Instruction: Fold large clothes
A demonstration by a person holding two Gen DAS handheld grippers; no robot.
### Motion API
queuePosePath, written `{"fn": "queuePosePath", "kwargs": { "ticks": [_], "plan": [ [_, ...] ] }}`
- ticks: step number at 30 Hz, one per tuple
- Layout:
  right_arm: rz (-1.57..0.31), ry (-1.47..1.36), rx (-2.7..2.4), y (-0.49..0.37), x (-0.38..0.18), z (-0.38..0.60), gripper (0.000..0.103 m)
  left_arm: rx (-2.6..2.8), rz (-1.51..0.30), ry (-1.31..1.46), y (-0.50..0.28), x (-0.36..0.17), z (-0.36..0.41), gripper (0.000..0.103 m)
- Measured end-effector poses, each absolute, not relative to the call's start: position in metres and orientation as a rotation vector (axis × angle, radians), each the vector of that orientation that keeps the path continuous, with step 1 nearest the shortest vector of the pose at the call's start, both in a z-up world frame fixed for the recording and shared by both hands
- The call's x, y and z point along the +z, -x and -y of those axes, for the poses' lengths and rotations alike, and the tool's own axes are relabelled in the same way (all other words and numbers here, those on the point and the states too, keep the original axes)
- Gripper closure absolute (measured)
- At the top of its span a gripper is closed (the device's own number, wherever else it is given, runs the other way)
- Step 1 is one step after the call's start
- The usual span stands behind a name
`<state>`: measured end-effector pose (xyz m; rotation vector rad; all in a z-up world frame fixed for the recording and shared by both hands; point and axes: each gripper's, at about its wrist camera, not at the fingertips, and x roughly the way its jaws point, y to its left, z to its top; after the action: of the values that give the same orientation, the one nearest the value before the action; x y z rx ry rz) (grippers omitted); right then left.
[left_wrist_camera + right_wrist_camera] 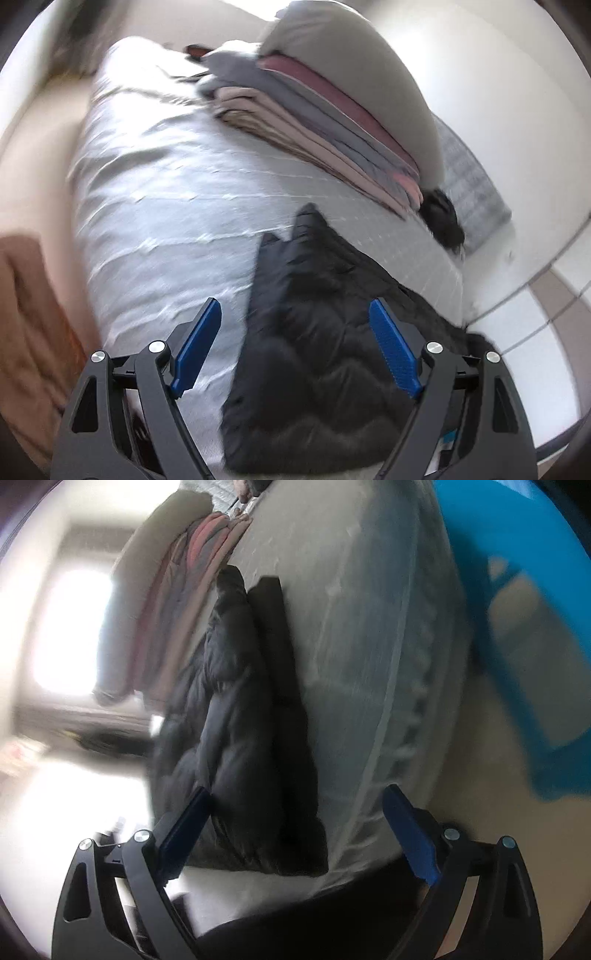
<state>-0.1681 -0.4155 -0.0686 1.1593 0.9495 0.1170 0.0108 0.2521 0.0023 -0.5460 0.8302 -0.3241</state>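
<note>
A big black puffy jacket (314,354) lies on the bed (166,206). The bed has a pale sheet with thin lines and many wrinkles. The jacket sits near the edge of the bed, close to both grippers. It looks folded up into a long, thick shape, with one dark flat part lying beside the puffy part.

The left gripper (295,314) hangs over the near end of the jacket. Its jaws are wide apart. The blue pads (393,347) do not touch the jacket, and nothing is held between them.

The right gripper (297,805) also hangs over the near end of the jacket (243,709). Its jaws are wide apart too, and they hold nothing. One blue pad shows in front of the jacket's side, but I cannot tell if it touches. The other pad is out past the bed (351,627), over the floor.

Farther along the bed is a stack of folded clothes (314,122). It has grey, pink and tan layers, and a big grey pillow (354,70) leans on top of it. The far tip of the jacket points toward this stack but stays apart from it. A small dark thing (441,218) lies at the end of the stack, near the bed's edge.

Both pictures are blurry. A blue chair (517,627) stands on the floor beside the bed.
</note>
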Motion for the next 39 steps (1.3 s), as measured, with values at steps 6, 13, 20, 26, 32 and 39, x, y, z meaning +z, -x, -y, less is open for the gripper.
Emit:
{"fn": "queuePosePath", "kwargs": {
  "ticks": [6,13,20,26,32,39],
  "plan": [
    [-0.901,-1.270,0.144,0.178,-0.086,0.416,0.013,-0.285,-0.926,0.651,0.018,-0.032,-0.277,0.024],
    [-0.763,-1.030,-0.037,0.193,-0.018,0.410,0.013,-0.392,-1.064,0.748,0.023,-0.067,-0.270,0.024],
    [-0.650,-0.839,-0.030,0.191,0.049,0.371,0.013,-0.470,-1.224,0.786,0.021,-0.096,-0.240,0.024],
    [-0.757,-0.596,0.102,0.123,0.064,0.277,0.013,-0.507,-1.227,0.841,0.014,-0.106,-0.221,0.024],
    [-0.921,-0.255,0.075,0.029,0.051,0.167,0.013,-0.464,-1.212,0.751,0.011,-0.102,-0.196,0.053],
    [-1.138,-0.088,-0.005,-0.043,-0.012,0.127,0.007,-0.489,-1.092,0.709,0.008,-0.078,-0.194,0.087]
  ]
}}
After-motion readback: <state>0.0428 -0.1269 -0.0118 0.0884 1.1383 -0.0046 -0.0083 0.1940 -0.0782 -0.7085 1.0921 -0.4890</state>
